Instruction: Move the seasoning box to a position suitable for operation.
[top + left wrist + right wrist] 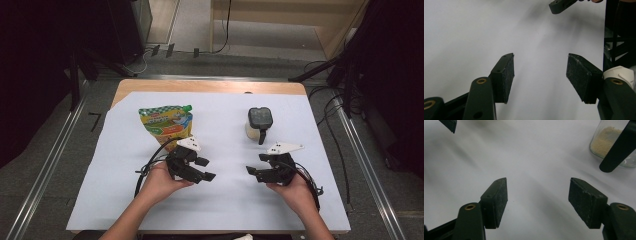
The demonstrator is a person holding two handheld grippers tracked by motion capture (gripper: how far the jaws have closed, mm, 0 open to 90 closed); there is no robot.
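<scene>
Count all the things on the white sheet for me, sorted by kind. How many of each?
Pouches: 1, the green and yellow pouch
Jars: 1, the jar with the black lid and pale powder inside
Grippers: 2, the left gripper and the right gripper, both open and holding nothing
Total: 4

Jar point(259, 124): glass, upright, black lid with a dark handle leaning down its side, pale powder inside point(602, 142); beyond the right gripper's fingers point(587, 201), apart.
Pouch point(167, 123): green and yellow, lying flat; just beyond the left gripper's fingers point(202, 161).
</scene>
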